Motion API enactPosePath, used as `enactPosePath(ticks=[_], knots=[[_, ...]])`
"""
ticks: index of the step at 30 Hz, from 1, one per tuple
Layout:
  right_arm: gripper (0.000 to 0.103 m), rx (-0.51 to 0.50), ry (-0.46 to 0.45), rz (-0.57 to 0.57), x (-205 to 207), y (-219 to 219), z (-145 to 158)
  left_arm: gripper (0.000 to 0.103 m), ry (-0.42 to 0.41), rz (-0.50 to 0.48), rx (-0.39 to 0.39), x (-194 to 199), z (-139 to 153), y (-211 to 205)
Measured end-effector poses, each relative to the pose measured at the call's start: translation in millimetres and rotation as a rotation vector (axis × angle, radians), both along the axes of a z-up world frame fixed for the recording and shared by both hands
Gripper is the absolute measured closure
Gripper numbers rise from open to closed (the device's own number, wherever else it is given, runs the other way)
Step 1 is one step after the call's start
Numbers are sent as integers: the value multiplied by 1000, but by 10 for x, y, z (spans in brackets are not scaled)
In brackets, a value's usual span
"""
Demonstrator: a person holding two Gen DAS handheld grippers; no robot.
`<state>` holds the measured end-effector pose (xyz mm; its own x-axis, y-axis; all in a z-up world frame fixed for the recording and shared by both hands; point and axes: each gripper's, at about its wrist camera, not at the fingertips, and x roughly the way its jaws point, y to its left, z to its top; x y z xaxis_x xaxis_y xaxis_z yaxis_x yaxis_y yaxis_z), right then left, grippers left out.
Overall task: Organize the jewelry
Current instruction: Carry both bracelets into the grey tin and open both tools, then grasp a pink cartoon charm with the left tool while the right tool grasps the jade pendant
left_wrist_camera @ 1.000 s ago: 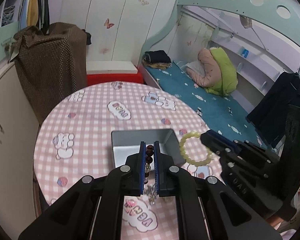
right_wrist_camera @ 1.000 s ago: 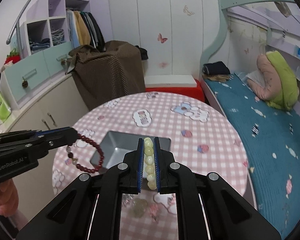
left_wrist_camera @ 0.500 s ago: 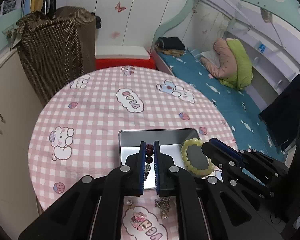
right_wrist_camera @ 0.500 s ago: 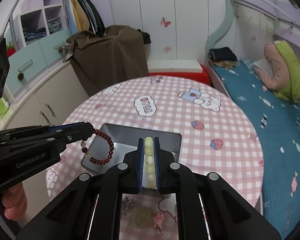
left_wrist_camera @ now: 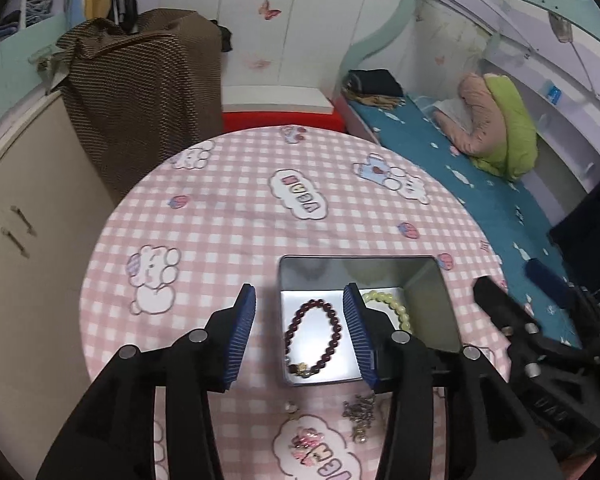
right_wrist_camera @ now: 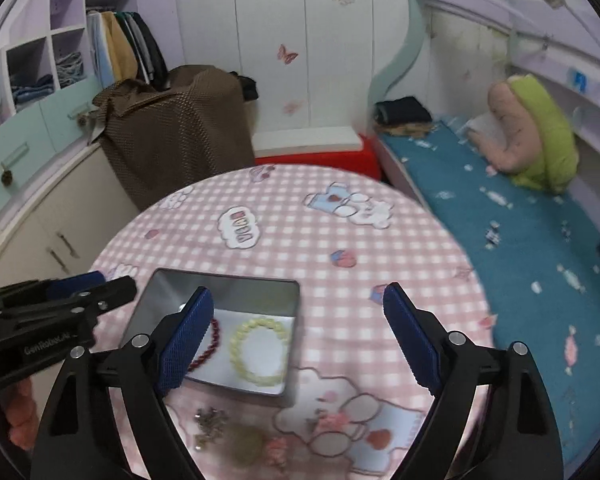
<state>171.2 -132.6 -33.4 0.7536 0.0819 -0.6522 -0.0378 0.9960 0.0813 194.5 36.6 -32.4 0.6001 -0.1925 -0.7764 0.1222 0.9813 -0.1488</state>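
Observation:
A shallow silver tin (left_wrist_camera: 428, 300) (right_wrist_camera: 224, 280) sits near the front of the round pink checked table (left_wrist_camera: 236, 216). Inside it lie a dark red bead bracelet (left_wrist_camera: 314, 334) (right_wrist_camera: 214, 342) and a pale yellow-green bead bracelet (left_wrist_camera: 392, 306) (right_wrist_camera: 260, 354), side by side. My left gripper (left_wrist_camera: 300, 316) hangs above the tin, jaws opening, and holds nothing; the red bracelet lies below the gap. My right gripper (right_wrist_camera: 298, 320) is over the tin's right side, jaws opening wide, empty. Loose on the cloth in front of the tin are a small metal chain piece (left_wrist_camera: 358, 410) (right_wrist_camera: 210, 420) and a pink charm (left_wrist_camera: 306, 442).
A brown covered bundle (left_wrist_camera: 140, 76) and cream cabinets (left_wrist_camera: 20, 208) stand left of the table. A red box with a white top (left_wrist_camera: 276, 108) is behind it. A bed with a teal sheet (left_wrist_camera: 480, 184) runs along the right. The table's far half is bare cloth.
Both grippers have let go: the red bracelet left the left jaws and the yellow-green one left the right jaws. Both now lie in the tin, and both grippers stand open, lower and nearer the tin.

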Motion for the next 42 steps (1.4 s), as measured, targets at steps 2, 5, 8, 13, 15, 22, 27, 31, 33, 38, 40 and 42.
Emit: enactPosePath(ticks=[2, 5, 8, 13, 15, 22, 27, 31, 33, 38, 40, 42], knots=[[19, 1, 0, -4, -9, -25, 6, 59, 3, 6, 1, -15, -1, 18], [19, -5, 7, -4, -37, -26, -5, 59, 1, 9, 4, -73, 1, 22], [19, 3, 14, 1, -67, -23, -14, 59, 2, 7, 7, -120, -2, 11], [19, 5, -6, -8, -178, -30, 7, 59, -5, 2, 5, -202, 16, 11], [19, 9, -11, -10, -216, -40, 22, 59, -7, 2, 7, -234, 18, 20], [19, 11, -23, 0, -409, -42, 40, 59, -9, 8, 8, -402, 11, 41], [19, 10, -17, 17, -554, -9, -13, 56, 2, 21, 5, -550, -56, 83], [19, 3, 6, 31, -613, 24, -114, 56, 19, 29, 12, -644, -135, 108], [19, 6, 24, 44, -640, 48, -193, 56, 31, 23, 17, -689, -188, 109], [19, 7, 79, 73, -689, 123, -401, 56, 66, 16, 22, -783, -333, 123], [19, 6, 98, 90, -707, 161, -474, 56, 76, 10, 22, -826, -392, 129], [19, 2, 112, 104, -724, 194, -541, 56, 88, 4, 19, -855, -450, 134]])
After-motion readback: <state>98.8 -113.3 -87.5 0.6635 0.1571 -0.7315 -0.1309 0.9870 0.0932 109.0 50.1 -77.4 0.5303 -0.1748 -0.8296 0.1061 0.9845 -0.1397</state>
